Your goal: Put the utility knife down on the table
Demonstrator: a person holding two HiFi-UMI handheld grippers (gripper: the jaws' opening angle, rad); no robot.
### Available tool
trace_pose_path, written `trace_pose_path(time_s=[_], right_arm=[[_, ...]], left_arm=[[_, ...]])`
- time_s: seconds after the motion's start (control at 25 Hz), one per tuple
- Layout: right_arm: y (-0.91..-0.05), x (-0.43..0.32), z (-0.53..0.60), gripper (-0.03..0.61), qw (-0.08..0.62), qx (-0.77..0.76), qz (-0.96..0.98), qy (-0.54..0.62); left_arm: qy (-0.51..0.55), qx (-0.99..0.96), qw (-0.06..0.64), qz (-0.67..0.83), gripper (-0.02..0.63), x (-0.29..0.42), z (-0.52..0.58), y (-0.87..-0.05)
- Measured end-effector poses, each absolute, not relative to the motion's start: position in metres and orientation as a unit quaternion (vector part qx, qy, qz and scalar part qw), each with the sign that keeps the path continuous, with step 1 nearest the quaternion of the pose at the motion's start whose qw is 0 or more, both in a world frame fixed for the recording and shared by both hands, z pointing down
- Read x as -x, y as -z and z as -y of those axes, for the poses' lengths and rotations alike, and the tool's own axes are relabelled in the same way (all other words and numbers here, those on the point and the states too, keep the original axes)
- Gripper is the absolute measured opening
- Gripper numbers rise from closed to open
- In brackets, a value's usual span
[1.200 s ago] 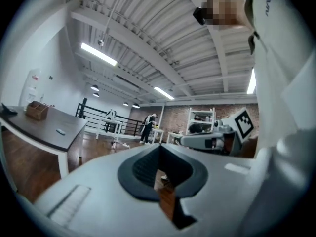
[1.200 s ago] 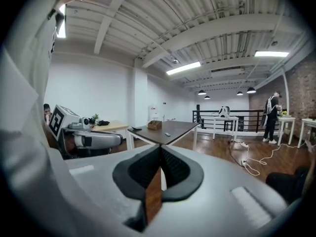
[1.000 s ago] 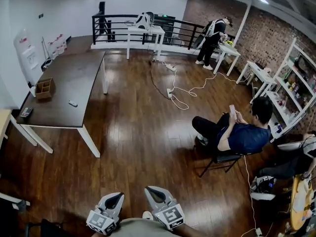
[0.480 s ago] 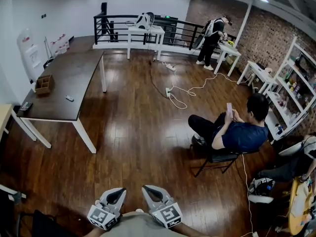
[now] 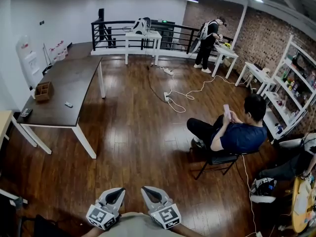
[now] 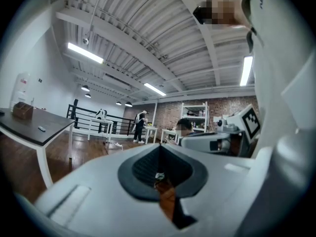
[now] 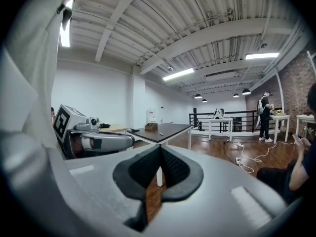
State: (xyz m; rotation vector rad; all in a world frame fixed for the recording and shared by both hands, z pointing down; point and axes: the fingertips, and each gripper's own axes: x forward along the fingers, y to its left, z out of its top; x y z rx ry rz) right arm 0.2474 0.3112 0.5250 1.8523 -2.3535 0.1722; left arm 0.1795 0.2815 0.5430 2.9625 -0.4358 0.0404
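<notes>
My left gripper (image 5: 117, 192) and right gripper (image 5: 146, 190) hang side by side, close to the body, at the bottom of the head view. Both are shut and hold nothing. In the left gripper view the left gripper (image 6: 159, 154) has its pads together, pointing level across the room. The right gripper (image 7: 160, 154) also shows its pads together. A long dark table (image 5: 74, 83) stands far off at the left. On it lies a small grey object (image 5: 68, 104), too small to tell as a utility knife. No knife is in either gripper.
A wooden box (image 5: 43, 90) and a dark remote-like thing (image 5: 24, 113) also sit on the table. A person sits on a chair (image 5: 236, 136) at the right. Cables and a power strip (image 5: 168, 97) lie on the wood floor. Another person (image 5: 207, 43) stands by far white tables.
The whole view has shifted a little as I moved across the floor. Both grippers stay shut, side by side, at the bottom of the picture.
</notes>
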Motion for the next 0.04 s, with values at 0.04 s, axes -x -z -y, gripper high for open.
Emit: trace_pose_path(time_s=[0.04], right_arm=[[-0.5218, -0.2488, -0.3142, -0.002, 0.071, -0.616, 0.782, -0.058]], left_arm=[[-0.014, -0.986, 0.077, 0.145, -0.002, -0.1815, -0.2849, -0.539]])
